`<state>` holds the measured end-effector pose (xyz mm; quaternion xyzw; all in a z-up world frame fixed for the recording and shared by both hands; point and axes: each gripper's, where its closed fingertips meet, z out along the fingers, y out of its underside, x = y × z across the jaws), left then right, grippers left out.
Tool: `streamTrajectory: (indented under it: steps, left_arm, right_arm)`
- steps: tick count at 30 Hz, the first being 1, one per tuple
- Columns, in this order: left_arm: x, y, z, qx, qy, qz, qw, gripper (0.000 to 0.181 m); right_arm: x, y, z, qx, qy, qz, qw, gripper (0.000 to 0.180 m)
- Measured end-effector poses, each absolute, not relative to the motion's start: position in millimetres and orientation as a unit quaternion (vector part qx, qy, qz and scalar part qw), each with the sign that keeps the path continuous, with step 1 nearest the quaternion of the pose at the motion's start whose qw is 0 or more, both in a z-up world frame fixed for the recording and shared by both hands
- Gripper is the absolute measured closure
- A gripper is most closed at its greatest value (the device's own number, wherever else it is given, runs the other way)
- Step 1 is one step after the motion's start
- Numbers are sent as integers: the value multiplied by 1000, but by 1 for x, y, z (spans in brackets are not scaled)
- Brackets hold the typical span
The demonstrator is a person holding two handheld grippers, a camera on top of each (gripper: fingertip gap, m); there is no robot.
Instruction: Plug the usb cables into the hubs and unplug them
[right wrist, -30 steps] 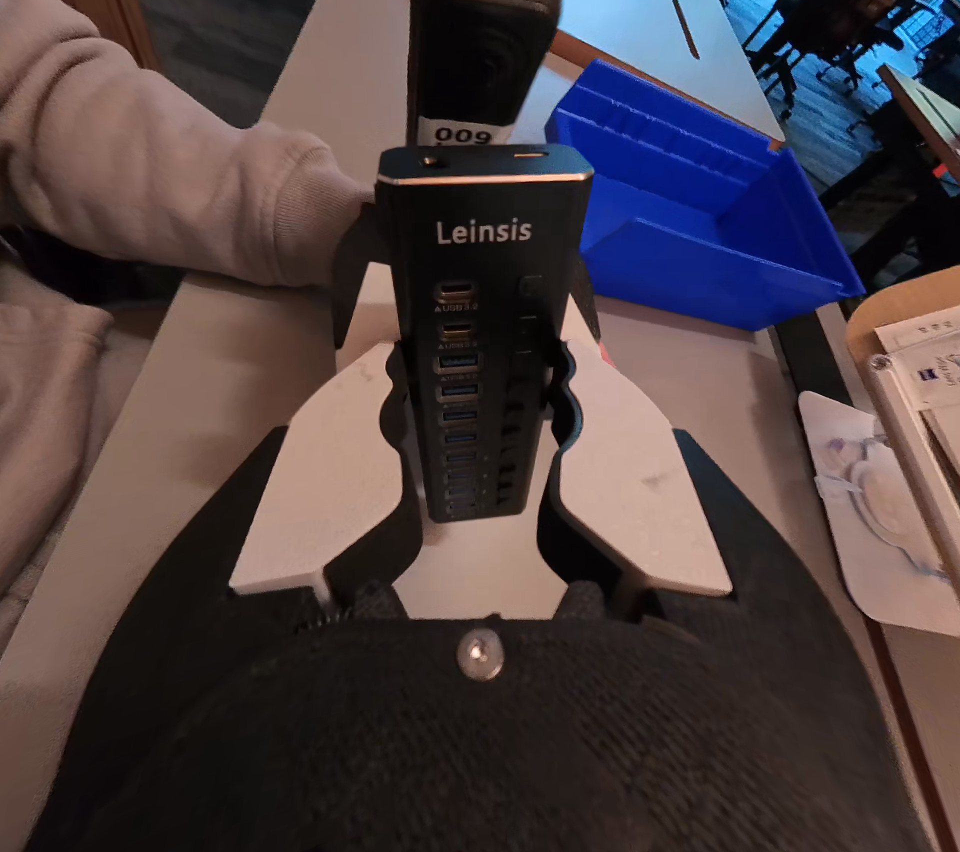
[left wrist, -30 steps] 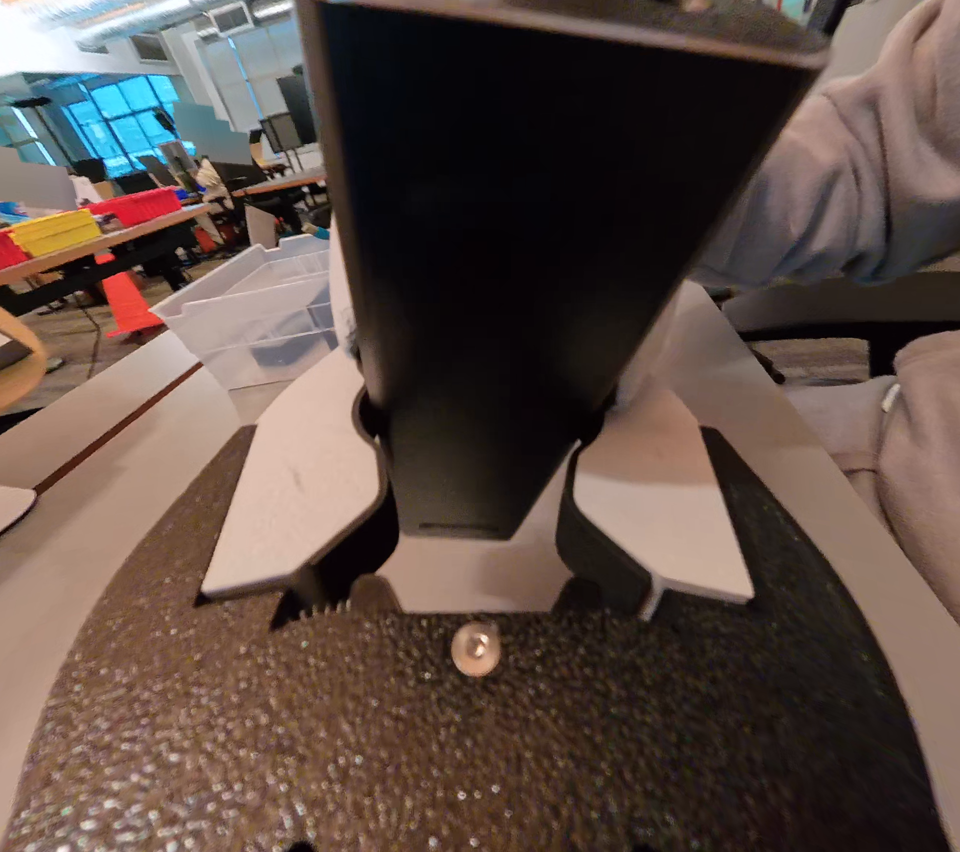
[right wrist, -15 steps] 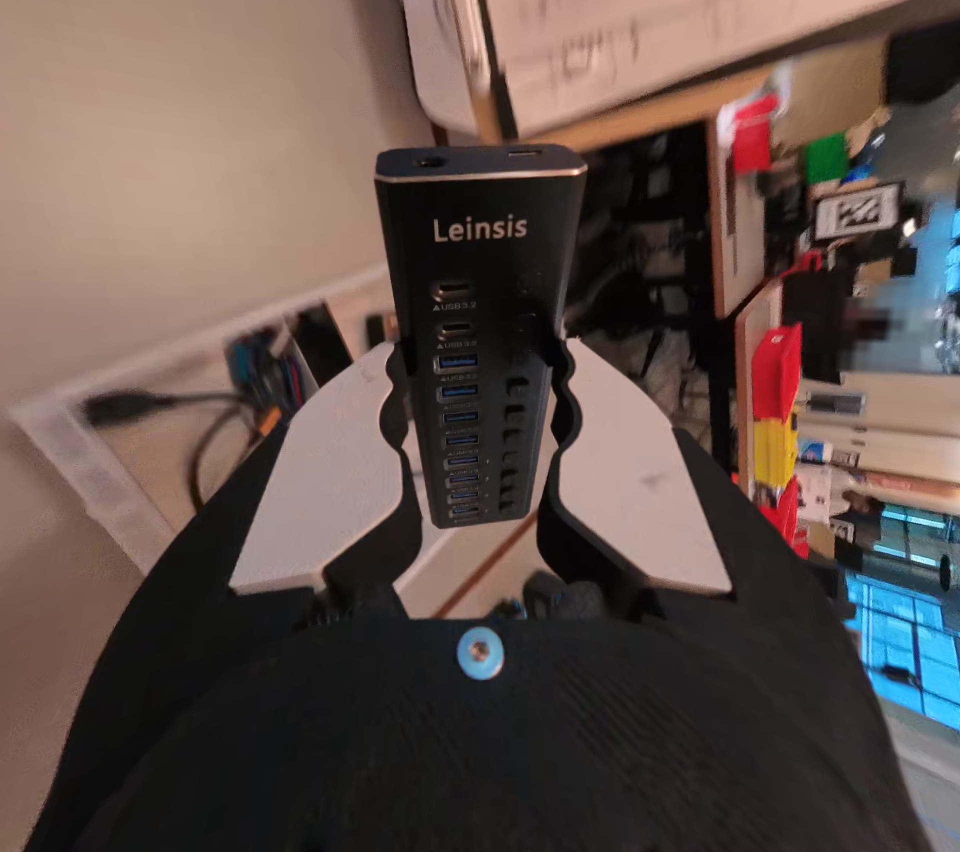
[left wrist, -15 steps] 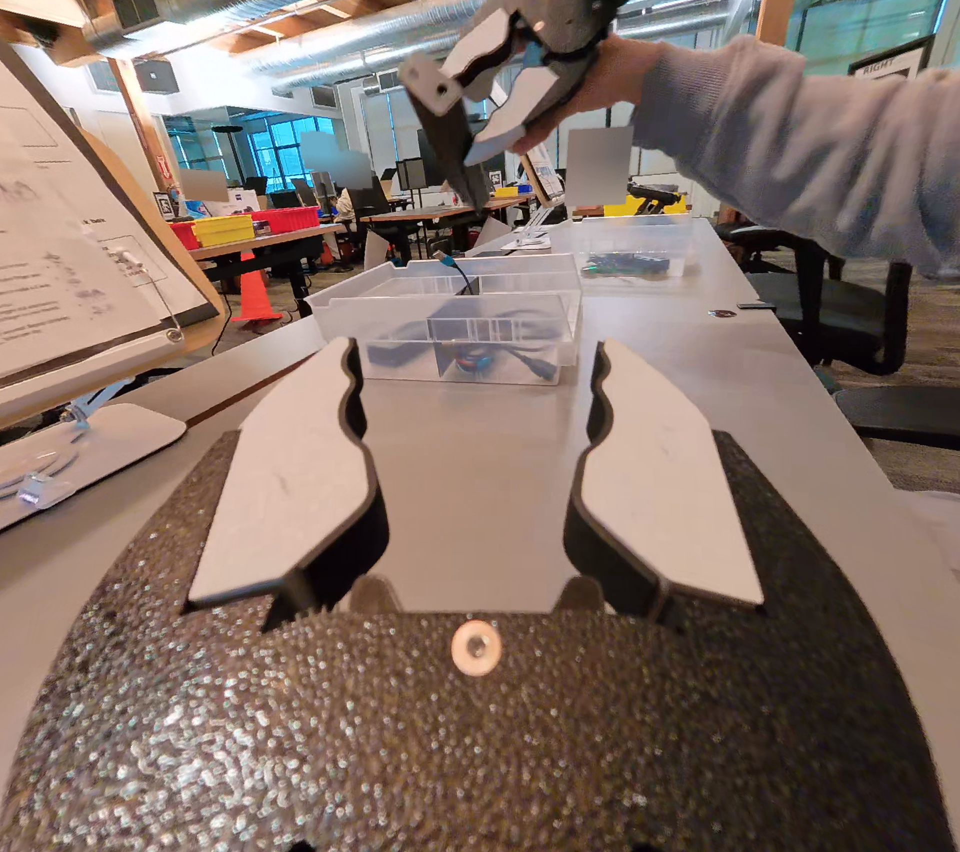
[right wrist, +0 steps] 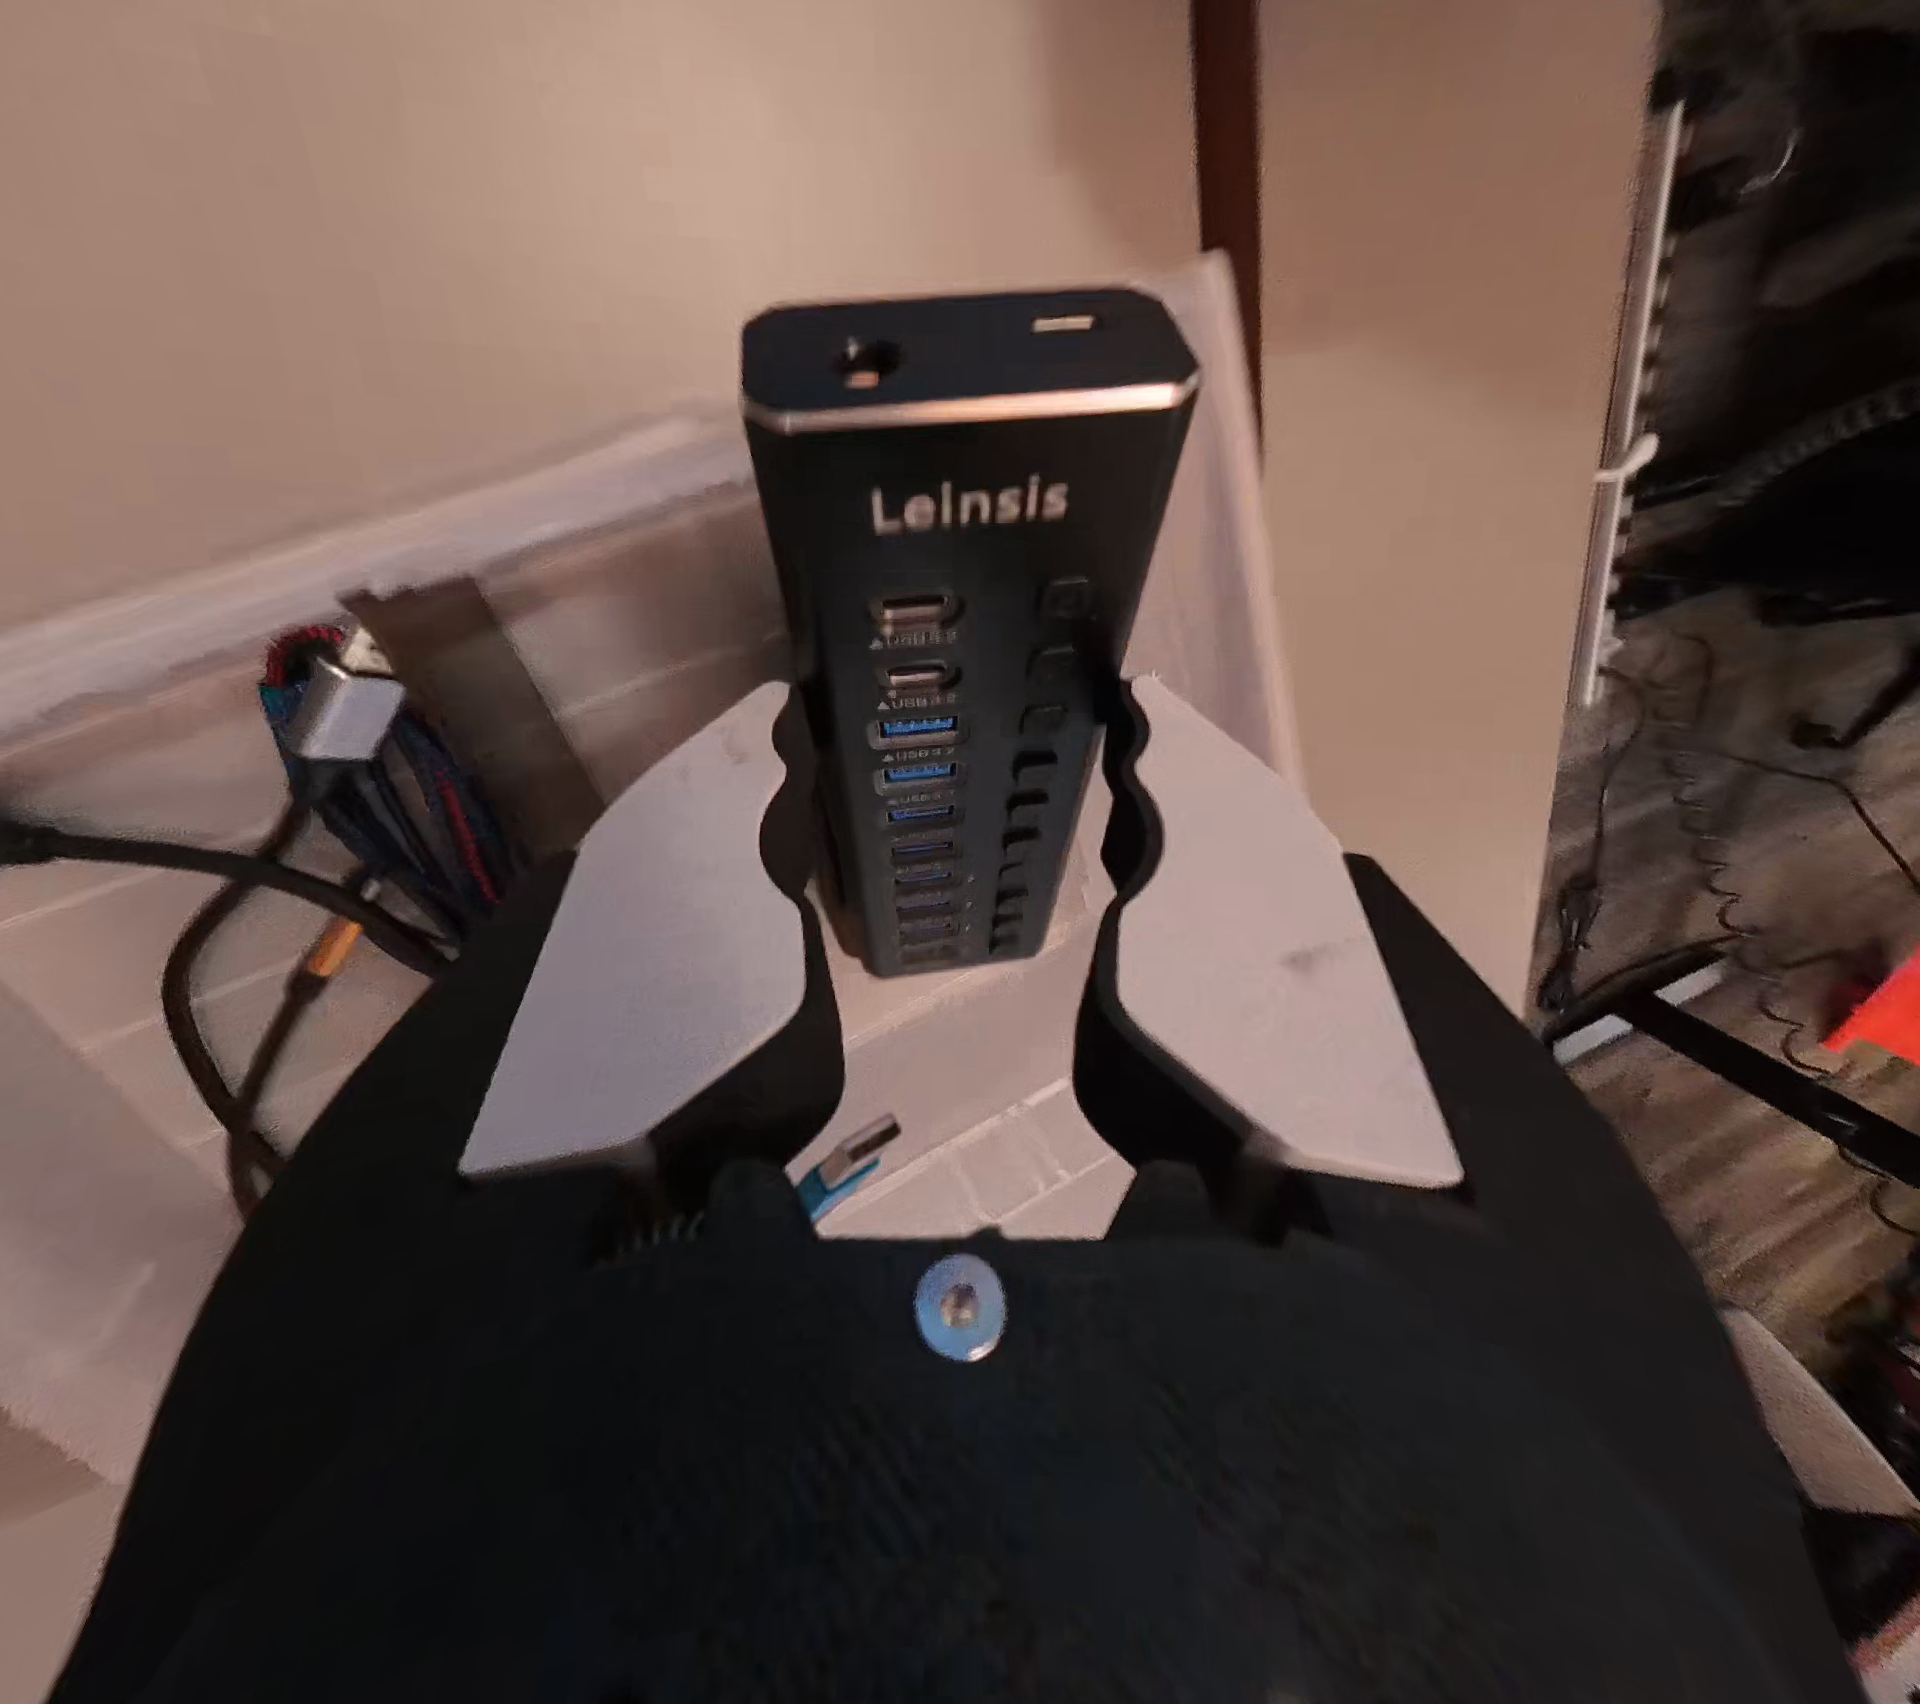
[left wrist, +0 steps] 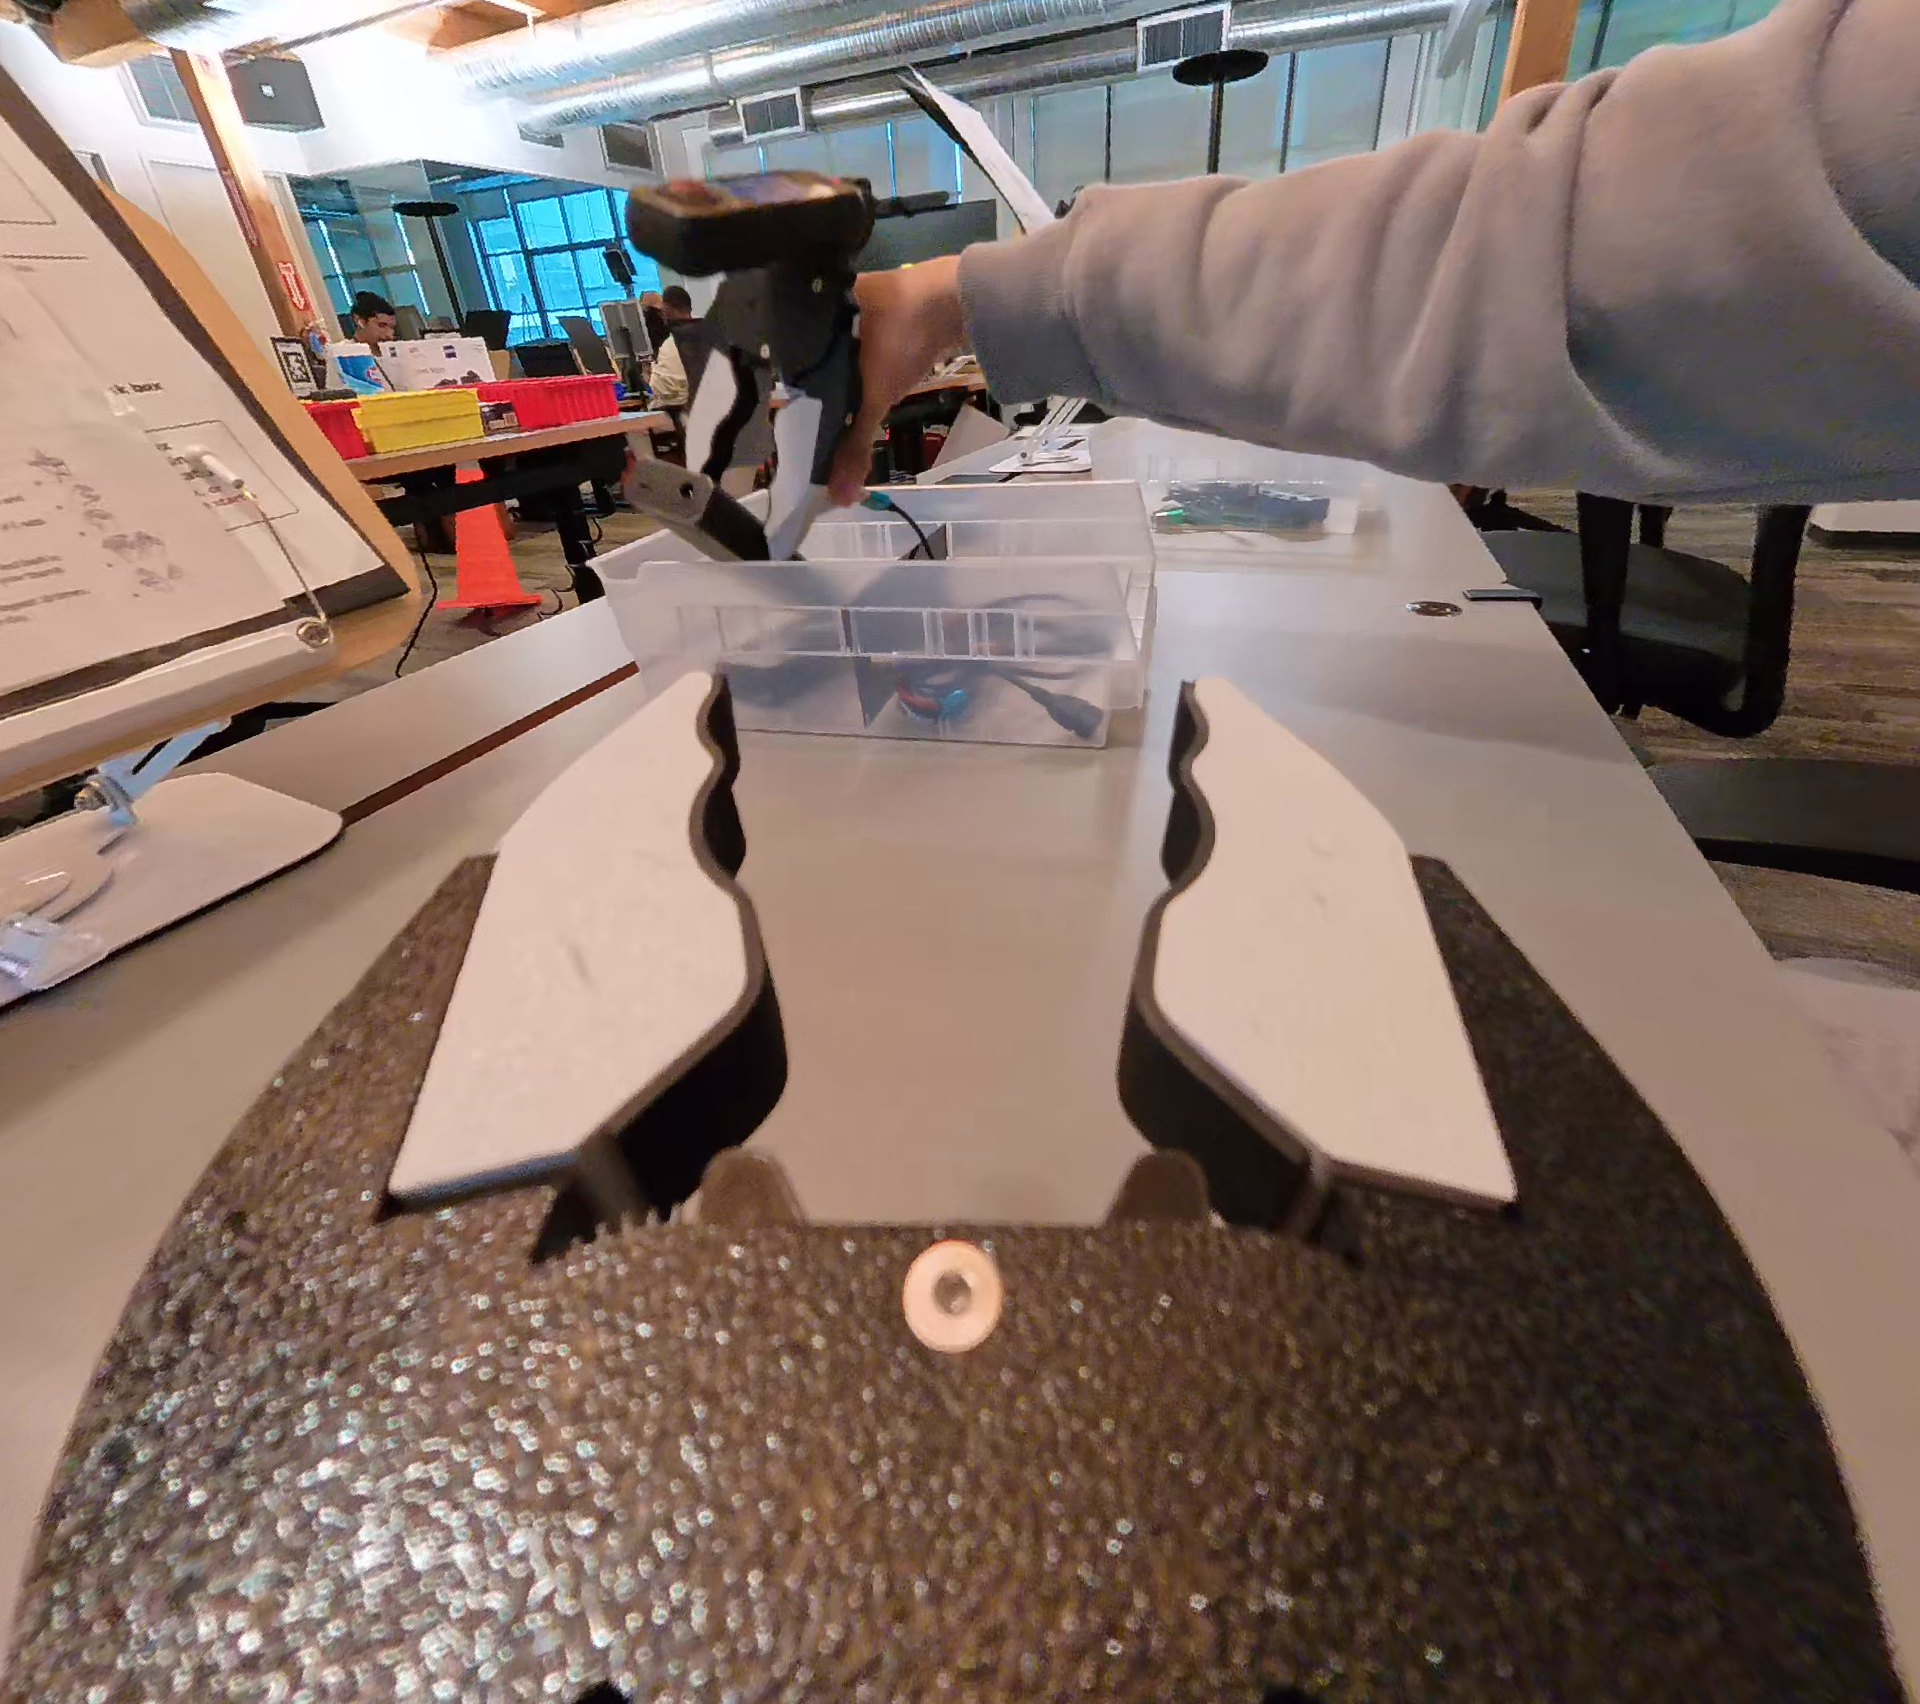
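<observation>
— Hub (right wrist: pixel 971 636): where is it?
— Clamped in my right gripper (right wrist: pixel 961 807), jaws on its long sides, port face toward the camera, over the clear bin (left wrist: pixel 1039 615). Held that way, I judge, to keep the ports reachable.
— Left gripper (left wrist: pixel 951 833)?
— Spread wide, empty, low over the table (left wrist: pixel 1351 719), free to fetch a plug.
— Cables?
— In the bin: a braided bundle (right wrist: pixel 353 740) and a blue-tipped plug (right wrist: pixel 847 1161) just below the hub. None plugged in yet.
</observation>
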<state>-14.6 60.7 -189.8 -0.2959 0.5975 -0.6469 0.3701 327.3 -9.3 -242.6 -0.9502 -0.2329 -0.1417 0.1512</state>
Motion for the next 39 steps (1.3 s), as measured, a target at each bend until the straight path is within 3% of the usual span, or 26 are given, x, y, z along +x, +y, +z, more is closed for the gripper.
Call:
streamTrajectory:
  steps: [10,17,21,25,31,33,39]
  left_arm:
    - [-19,66,-193,-308,590,-651,366,103]
    - [-18,63,-194,-306,591,-653,362,102]
    - [-17,62,-197,-307,597,-645,364,100]
    - [-15,64,-202,-312,604,-633,370,99]
    - [-4,61,-218,-341,618,-601,373,96]
    - [9,58,-229,-381,621,-575,372,95]
    - [80,-20,-222,-469,591,-554,352,88]
  right_arm:
    - [333,-32,-264,-947,-279,-158,28,125]
    - [335,-27,-275,-959,-215,-148,109,123]
    - [343,-45,-295,-971,-173,-150,62,127]
    - [347,-38,-261,-957,-138,-207,151,132]
    - [305,-84,-180,-902,-11,-253,351,108]
    - [279,-115,-173,-872,31,-261,414,94]
    - [244,-185,-192,-791,209,-258,513,84]
